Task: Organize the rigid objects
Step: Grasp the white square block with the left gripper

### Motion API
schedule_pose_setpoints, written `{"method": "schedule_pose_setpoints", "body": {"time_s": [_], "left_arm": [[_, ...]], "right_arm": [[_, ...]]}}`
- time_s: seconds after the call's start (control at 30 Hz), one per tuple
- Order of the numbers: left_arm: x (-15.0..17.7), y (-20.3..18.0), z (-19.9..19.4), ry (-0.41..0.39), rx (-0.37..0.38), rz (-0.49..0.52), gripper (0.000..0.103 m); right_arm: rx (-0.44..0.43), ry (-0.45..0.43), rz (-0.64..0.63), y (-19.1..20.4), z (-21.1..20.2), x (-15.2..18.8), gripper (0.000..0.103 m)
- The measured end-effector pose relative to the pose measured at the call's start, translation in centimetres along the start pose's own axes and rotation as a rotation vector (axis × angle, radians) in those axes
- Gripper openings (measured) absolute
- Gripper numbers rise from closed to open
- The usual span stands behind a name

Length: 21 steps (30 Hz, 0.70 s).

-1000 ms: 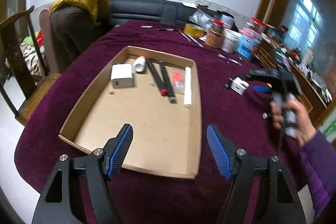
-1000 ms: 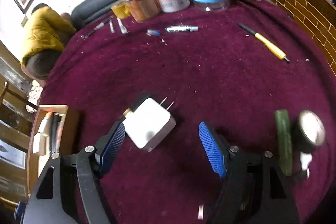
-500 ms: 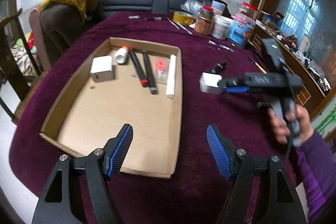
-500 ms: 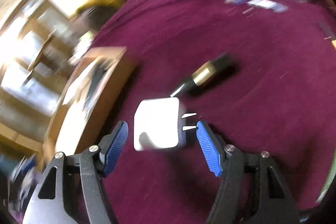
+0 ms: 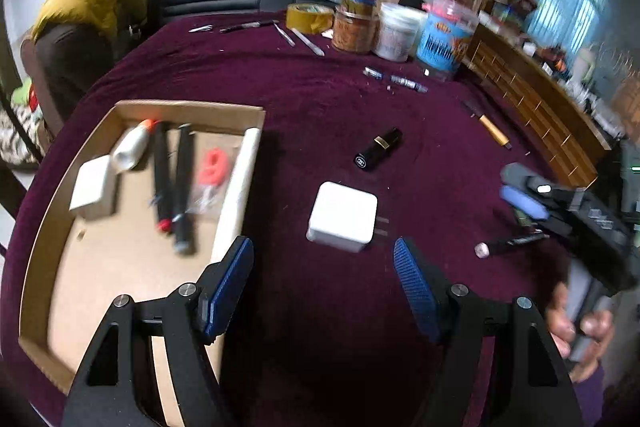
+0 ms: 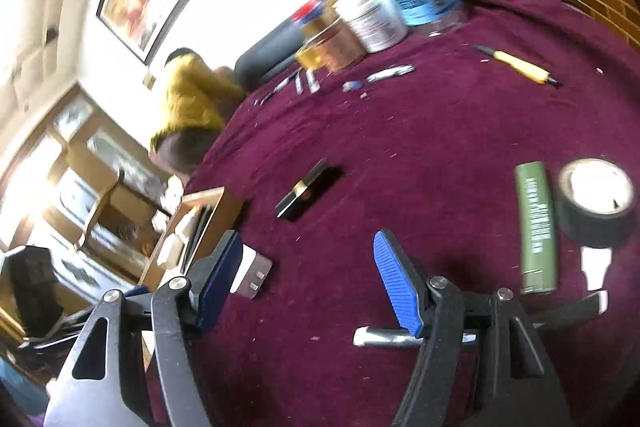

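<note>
Cardboard tray (image 5: 48,259) comes first by size: it sits on the left of the maroon tabletop (image 5: 320,99), light and stiff but easily bent at its walls. It already carries a white block, a small bottle, two black pens and a white tube.

White charger (image 5: 342,216) lies on the cloth just to the right of the tray, its two prongs pointing right. It is a hard, smooth plastic cube, probably light and not fragile, though its glossy faces could slip. My judgement is to take it across two flat opposite sides, clear of the prongs.

Left gripper (image 5: 324,271) hangs just short of the charger, blue pads spread wider than the cube and touching nothing. Right gripper (image 6: 308,267) is also spread and holds nothing; the charger shows just beyond its left pad, outside the gap.

Green tube (image 6: 536,227) lies flat beside a black tape roll (image 6: 596,203). The tube is rigid and would roll; white lettering runs along it, too blurred to read.

Black lipstick (image 5: 378,149) lies beyond the charger, small, round and slippery, best pinched across its middle. Its cap end bears an interlocked double-C mark. Labels on the far jars cannot be read.
</note>
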<state>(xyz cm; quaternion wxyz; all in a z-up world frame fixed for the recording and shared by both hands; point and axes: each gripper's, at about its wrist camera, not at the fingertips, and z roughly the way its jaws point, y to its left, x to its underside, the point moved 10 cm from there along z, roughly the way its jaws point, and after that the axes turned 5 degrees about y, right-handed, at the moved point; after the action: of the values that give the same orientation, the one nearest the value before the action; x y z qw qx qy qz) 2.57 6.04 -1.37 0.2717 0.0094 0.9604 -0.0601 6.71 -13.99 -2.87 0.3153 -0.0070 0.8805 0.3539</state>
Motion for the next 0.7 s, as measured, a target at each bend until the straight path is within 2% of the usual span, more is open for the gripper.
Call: {"method": "schedule_pose_setpoints", "body": {"time_s": [0.13, 0.23, 0.37, 0.43, 0.5, 0.7], "left_arm": [[-1.9, -1.2, 4.2, 0.054, -0.066, 0.024, 0.067], [-2.8, -1.2, 6.6, 0.080, -0.089, 0.016, 0.067], [-2.0, -2.0, 10.0, 0.144, -0.100, 0.064, 0.067], [-1.6, -2.9, 9.4, 0.124, -0.095, 0.123, 0.061], [-0.6, -3.3, 8.2, 0.124, -0.032, 0.109, 0.046], [2.7, -3.4, 4.6, 0.107, 0.051, 0.092, 0.046]], "right_arm": [[-0.024, -0.029, 0.096, -1.6, -0.6, -0.3, 0.068], [-0.051, -0.035, 0.112, -1.5, -0.9, -0.8, 0.068], [-0.058, -0.022, 0.111, -1.3, -0.4, -0.8, 0.068], [-0.056, -0.016, 0.117, -1.5, -0.4, -0.6, 0.068], [-0.051, -0.017, 0.122, -1.8, -0.5, -0.5, 0.068], [-0.045, -0.018, 0.135, -2.2, -0.5, -0.5, 0.068]]}}
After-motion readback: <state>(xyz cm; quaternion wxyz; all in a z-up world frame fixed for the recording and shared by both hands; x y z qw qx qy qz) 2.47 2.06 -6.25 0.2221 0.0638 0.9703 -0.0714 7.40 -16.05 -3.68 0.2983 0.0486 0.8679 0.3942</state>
